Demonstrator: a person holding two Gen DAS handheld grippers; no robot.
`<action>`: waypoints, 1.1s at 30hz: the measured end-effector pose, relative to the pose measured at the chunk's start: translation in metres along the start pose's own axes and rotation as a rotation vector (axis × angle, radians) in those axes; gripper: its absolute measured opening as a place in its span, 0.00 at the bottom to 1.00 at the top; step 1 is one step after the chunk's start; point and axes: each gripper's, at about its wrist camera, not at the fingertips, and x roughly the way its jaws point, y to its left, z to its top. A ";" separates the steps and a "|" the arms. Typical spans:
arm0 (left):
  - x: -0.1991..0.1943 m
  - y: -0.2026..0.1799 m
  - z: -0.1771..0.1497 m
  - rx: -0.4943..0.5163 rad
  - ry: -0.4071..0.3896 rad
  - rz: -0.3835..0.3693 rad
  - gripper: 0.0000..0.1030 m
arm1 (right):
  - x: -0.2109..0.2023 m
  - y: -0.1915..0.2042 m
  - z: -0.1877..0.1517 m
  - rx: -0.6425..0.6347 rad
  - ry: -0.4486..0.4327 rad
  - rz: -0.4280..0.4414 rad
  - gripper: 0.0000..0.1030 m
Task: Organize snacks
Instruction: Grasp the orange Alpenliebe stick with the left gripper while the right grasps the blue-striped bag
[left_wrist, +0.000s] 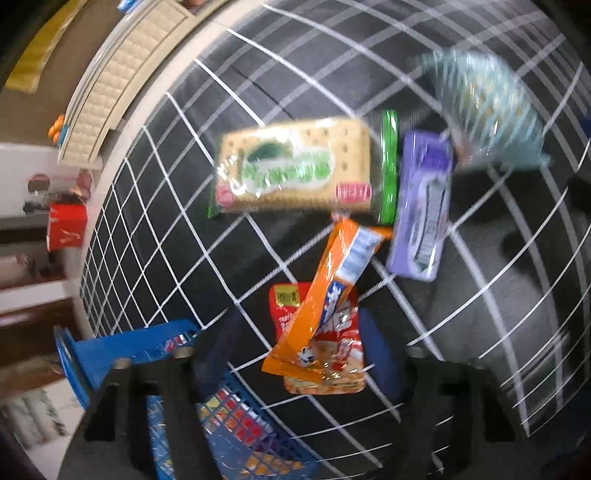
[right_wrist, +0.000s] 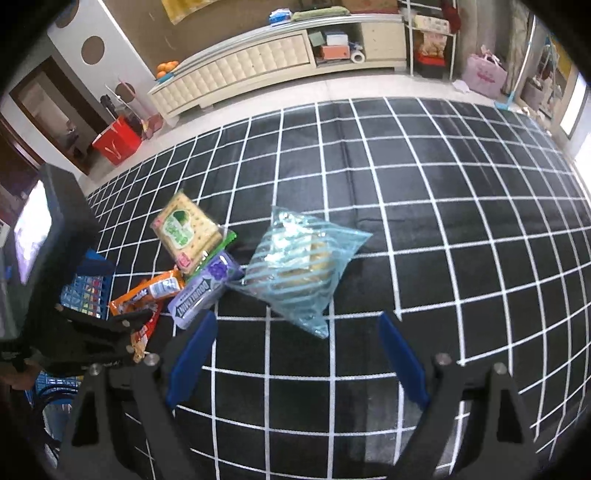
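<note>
Both tongs, left (left_wrist: 295, 354) and right (right_wrist: 295, 354), gape empty. I'd pinch the light, crinkly striped biscuit bag (right_wrist: 299, 267) by its corner, gently; its contents look fragile.

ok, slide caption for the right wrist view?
Open right gripper facing a striped blue bag on the checked cloth, other snacks and blue basket left.

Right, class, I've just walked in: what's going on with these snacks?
A person with two handheld grippers is sorting snacks on a black grid cloth. Both the left gripper and the right gripper have open jaws and hold nothing. Loose on the cloth lie a cracker pack, a purple gum pack, an orange packet and a striped blue bag. A blue basket sits at the left.
</note>
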 end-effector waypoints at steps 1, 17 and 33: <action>0.004 -0.001 0.000 0.005 0.009 -0.015 0.45 | 0.001 -0.001 -0.001 0.002 0.006 0.012 0.89; -0.053 0.018 -0.053 -0.325 -0.208 -0.180 0.15 | -0.019 -0.006 0.005 0.045 -0.013 0.014 0.89; -0.059 0.038 -0.075 -0.598 -0.330 -0.175 0.15 | 0.044 0.019 0.046 0.080 0.058 -0.142 0.88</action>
